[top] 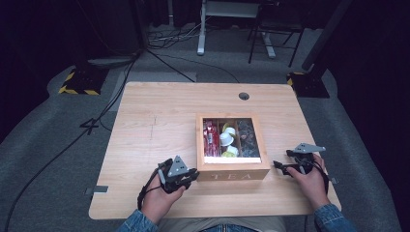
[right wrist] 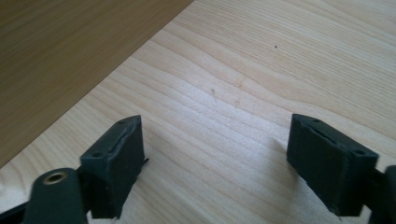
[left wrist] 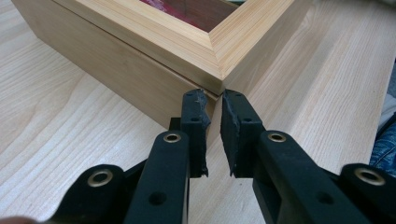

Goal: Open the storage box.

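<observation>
A wooden tea box marked TEA stands at the table's front middle, its windowed lid down. Through the window I see red packets, white pods and dark packets in separate compartments. My left gripper rests at the box's front left corner; in the left gripper view its jaws stand almost together, empty, with the tips right at the corner of the box under the lid's edge. My right gripper lies just right of the box, open over bare table, with the box wall at its left.
The light wooden table has a round cable hole at the far edge. Beyond it on the grey floor are cables, stand bases and a desk leg. A denim sleeve is near the front edge.
</observation>
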### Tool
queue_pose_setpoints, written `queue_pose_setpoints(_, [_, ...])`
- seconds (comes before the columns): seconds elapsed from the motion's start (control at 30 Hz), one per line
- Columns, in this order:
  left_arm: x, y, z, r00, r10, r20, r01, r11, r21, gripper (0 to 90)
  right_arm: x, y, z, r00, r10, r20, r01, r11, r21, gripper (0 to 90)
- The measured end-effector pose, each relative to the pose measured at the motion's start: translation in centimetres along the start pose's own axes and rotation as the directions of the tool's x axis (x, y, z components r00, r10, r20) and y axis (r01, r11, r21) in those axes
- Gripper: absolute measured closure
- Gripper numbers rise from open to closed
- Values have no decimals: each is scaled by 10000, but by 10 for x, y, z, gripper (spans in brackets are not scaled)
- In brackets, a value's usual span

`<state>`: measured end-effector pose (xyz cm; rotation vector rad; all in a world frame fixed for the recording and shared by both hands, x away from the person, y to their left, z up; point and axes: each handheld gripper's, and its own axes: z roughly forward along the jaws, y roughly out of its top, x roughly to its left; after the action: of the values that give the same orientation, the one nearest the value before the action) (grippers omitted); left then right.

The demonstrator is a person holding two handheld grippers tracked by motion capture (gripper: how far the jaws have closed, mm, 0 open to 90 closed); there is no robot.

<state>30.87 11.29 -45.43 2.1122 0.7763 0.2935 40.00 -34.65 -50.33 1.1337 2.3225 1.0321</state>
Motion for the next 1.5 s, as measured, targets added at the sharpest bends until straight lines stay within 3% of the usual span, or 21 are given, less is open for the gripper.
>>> queue_pose_setpoints(0.17, [-1, 1, -1, 10000, 65, -31, -65, 10000, 3, 820, 3, -2, -6, 9986, -22, -523, 15, 9999, -125, 261])
queue_pose_setpoints(0.33, [-3, 3, -2, 9992, 360, -164, -361, 9993, -9, 833, 11, 4, -23, 9936, -455, -1037, 434, 9988, -233, 279])
queue_pose_setpoints(0.5, [-2, 5, -3, 9994, 324, -101, -324, 9995, -18, 835, 22, 12, -38, 9828, -840, -1642, 734, 9949, -694, 290])
queue_pose_setpoints(0.53, [-2, 6, -4, 9995, 295, -66, -295, 9996, -29, 834, 26, 13, -41, 9766, -779, -2006, 608, 9941, -897, 291])
queue_pose_setpoints(0.73, [-1, 10, -7, 9995, 296, -88, -299, 9990, -332, 830, 34, 18, -49, 9687, -1018, -2265, 757, 9898, -1211, 290])
queue_pose_setpoints(0.87, [-1, 11, -6, 9994, 325, -93, -328, 9986, -408, 825, 43, 26, -60, 9577, -1321, -2556, 884, 9805, -1754, 289])
queue_pose_setpoints(1.0, [-1, 12, -7, 9995, 318, -71, -321, 9984, -474, 821, 53, 32, -59, 9523, -1719, -2522, 1186, 9697, -2134, 280])
queue_pose_setpoints(1.17, [-1, 13, -7, 9995, 306, -88, -310, 9981, -532, 815, 61, 37, -53, 9509, -1949, -2404, 1397, 9635, -2283, 280])
queue_pose_setpoints(1.27, [-1, 13, -7, 9994, 341, -110, -346, 9979, -548, 810, 63, 38, -49, 9525, -2110, -2197, 1563, 9575, -2423, 249])
queue_pose_setpoints(1.5, [0, 14, -7, 9993, 346, -131, -353, 9973, -648, 807, 70, 43, -43, 9469, -2752, -1662, 2264, 9379, -2629, 252])
